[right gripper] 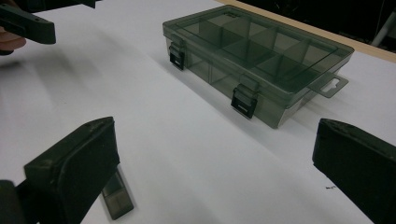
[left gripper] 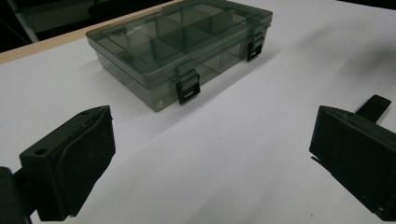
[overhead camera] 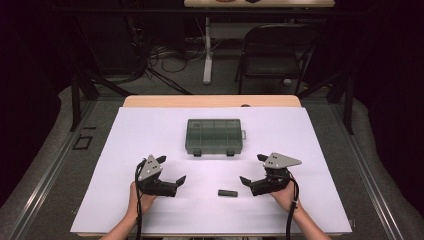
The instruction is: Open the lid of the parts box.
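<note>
A smoky transparent compartment box [overhead camera: 214, 136] lies closed on the white mat [overhead camera: 150, 125], its two black latches facing me. A small dark flat piece [overhead camera: 228, 193] lies on the mat nearer me, just left of my right gripper [overhead camera: 251, 168]. My left gripper [overhead camera: 172, 169] rests at the front left. Both stand open with nothing between the jaws. In the left gripper view the box [left gripper: 182, 42] is ahead and the small piece [left gripper: 373, 107] peeks from behind the right jaw. In the right gripper view the box [right gripper: 257, 56] is ahead and the piece [right gripper: 116, 196] lies by the left jaw.
The mat covers a wooden table whose far edge [overhead camera: 210, 101] shows beyond it. Behind the table stand a black folding chair [overhead camera: 272, 50], a white table leg [overhead camera: 207, 50] and floor cables [overhead camera: 170, 60]. The other gripper [right gripper: 28, 23] shows at the right gripper view's top left.
</note>
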